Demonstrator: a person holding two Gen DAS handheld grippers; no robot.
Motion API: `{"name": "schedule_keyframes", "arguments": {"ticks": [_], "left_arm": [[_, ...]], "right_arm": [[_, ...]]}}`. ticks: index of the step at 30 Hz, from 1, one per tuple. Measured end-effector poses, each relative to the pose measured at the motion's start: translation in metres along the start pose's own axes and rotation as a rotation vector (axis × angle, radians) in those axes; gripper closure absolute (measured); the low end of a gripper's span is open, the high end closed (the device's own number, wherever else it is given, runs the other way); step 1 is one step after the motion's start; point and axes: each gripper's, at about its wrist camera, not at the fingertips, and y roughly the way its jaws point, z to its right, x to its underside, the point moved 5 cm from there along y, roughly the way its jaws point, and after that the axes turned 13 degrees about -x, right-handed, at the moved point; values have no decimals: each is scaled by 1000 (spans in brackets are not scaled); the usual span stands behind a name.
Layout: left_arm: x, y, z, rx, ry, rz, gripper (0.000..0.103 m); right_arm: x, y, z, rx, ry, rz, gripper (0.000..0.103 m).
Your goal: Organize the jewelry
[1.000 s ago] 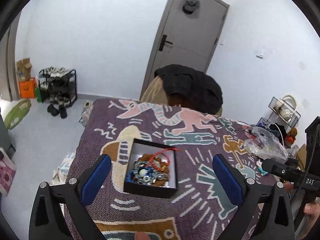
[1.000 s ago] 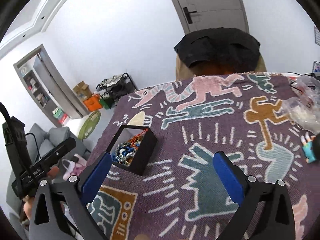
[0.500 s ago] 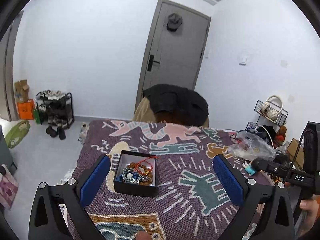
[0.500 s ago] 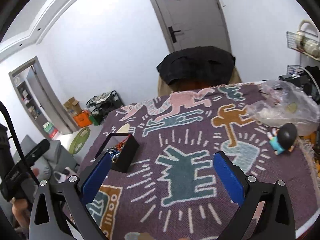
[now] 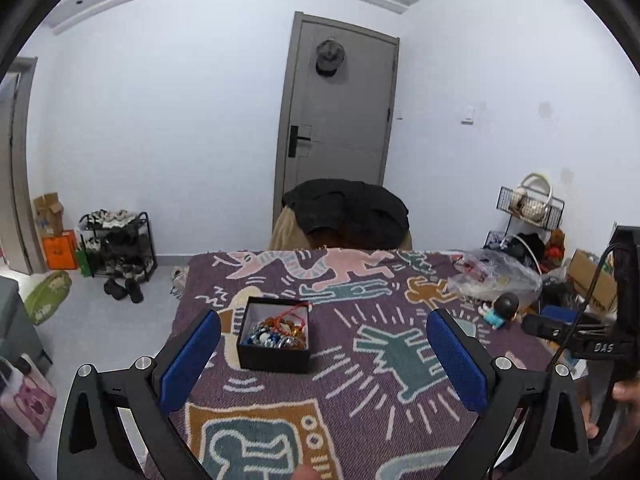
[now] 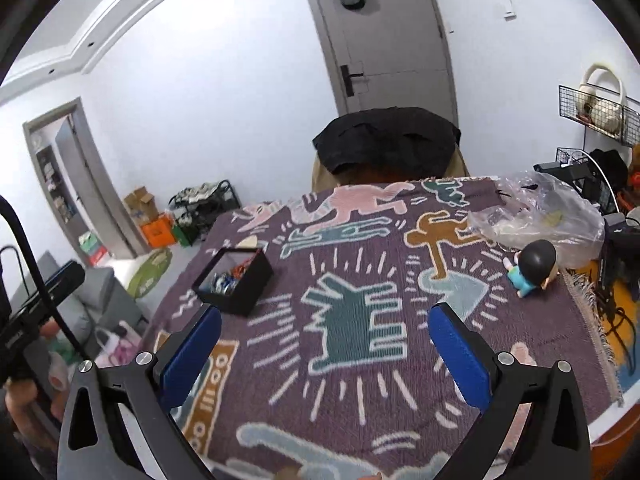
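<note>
On the patterned rug (image 5: 360,408) that covers the table sits a small black box (image 5: 275,356) with its lid off, and inside it the jewelry (image 5: 276,334) lies in a tangled heap: blue and silvery beads, some brown ones, and a red cord looping up over the white lining at the far corner. My left claw (image 5: 323,364) hangs above the near part of the rug with its two blue pads spread wide and nothing between them; the box lies just inside the left pad (image 5: 188,360), lower than the claw and not touching it. My right claw (image 6: 324,354) is spread just as wide and also holds nothing. It hovers over the green figure woven into the middle of the rug, and from that side the box (image 6: 236,284) shows off to the left, beyond the left pad, well apart from it.

Toward the right edge of the rug a small doll (image 6: 532,270) with a dark round head and a blue body lies near a crumpled clear plastic bag (image 6: 540,212). At the far end of the table stands a chair with a black garment (image 5: 348,212) thrown over its back, and behind it is a grey door (image 5: 340,120) with a cap hung on it.
</note>
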Motion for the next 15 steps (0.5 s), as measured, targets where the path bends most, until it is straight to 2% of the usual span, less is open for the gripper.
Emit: {"name": "schedule_keyframes", "arguments": {"ticks": [3,7,11,15], "left_arm": [[8,-4,-1,-6,5,-11,0],[18,-8,-6,-37,16,-15,0],[25,-12,-6,-35,21,-14,0],[27,-20,-7,-49,37,8,0]], "right_arm": [[5,-11,-2,-24,-12,-6,0],[12,-19,-2,-17,-25,-10,0],[17,-26,0,-22,-18,3,0],[13,-34,4,14,-26,44,0]]}}
